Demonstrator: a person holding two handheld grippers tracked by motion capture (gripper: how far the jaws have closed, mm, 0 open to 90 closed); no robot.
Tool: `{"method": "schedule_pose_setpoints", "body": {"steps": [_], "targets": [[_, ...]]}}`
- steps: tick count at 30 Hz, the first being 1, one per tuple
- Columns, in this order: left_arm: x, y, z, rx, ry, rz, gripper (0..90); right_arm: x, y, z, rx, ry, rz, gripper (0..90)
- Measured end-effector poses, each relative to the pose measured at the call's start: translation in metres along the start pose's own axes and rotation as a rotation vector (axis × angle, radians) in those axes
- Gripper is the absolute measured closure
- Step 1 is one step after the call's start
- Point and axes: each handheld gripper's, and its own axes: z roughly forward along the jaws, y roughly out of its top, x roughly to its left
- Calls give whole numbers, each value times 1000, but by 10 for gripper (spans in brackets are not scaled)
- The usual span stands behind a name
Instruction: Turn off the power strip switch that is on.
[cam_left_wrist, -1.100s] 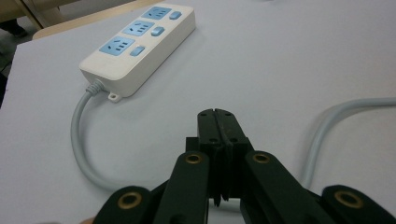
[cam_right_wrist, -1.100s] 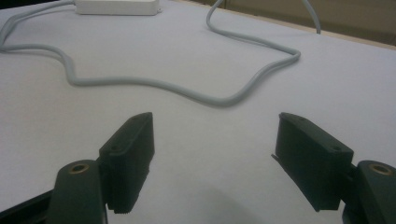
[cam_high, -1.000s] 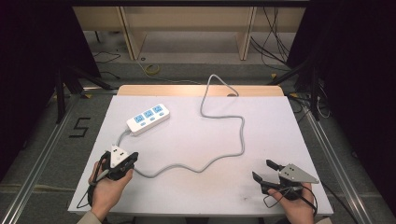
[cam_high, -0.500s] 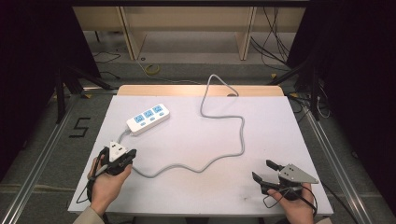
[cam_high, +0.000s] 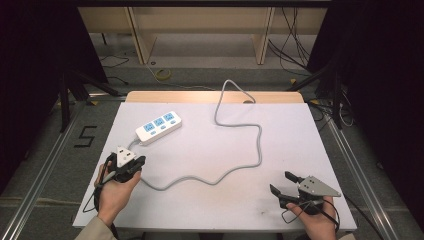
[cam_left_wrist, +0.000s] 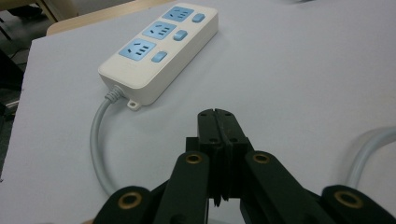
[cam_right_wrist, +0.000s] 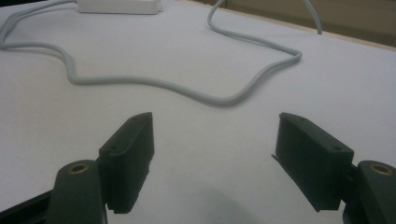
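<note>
High view — left hand-held gripper (cam_high: 134, 164) closed beside power strip (cam_high: 158, 127).

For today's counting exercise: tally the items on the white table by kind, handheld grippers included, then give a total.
Power strip: 1
Grey cable: 1
Grippers, left gripper and right gripper: 2
Total: 4

We see a table (cam_high: 300, 130) with a pale grey-white top and a strip of bare wood along its far edge. On it lies a white power strip (cam_high: 158, 127) with three blue sockets, toward the far left. Its grey cord (cam_high: 240, 167) snakes across the middle and runs off the far edge.
</note>
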Motion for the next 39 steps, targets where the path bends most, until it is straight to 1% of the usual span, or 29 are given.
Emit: {"method": "schedule_pose_setpoints", "body": {"steps": [10, 11, 17, 24, 29, 33, 39], "targets": [[4, 6, 4, 2, 3, -10, 894, 0, 0, 0, 0, 1, -1, 290], [5, 8, 5, 6, 3, -6, 894, 0, 0, 0, -1, 0, -1, 290], [6, 11, 7, 4, 5, -7, 894, 0, 0, 0, -1, 0, -1, 290], [10, 17, 9, 1, 6, -22, 894, 0, 0, 0, 1, 2, -2, 290], [12, 21, 11, 5, 5, -26, 894, 0, 0, 0, 2, 2, -1, 290], [12, 24, 13, 11, 5, -24, 894, 0, 0, 0, 2, 3, -1, 290], [14, 28, 16, 24, 19, 12, 894, 0, 0, 0, 3, 2, -1, 291]]}}
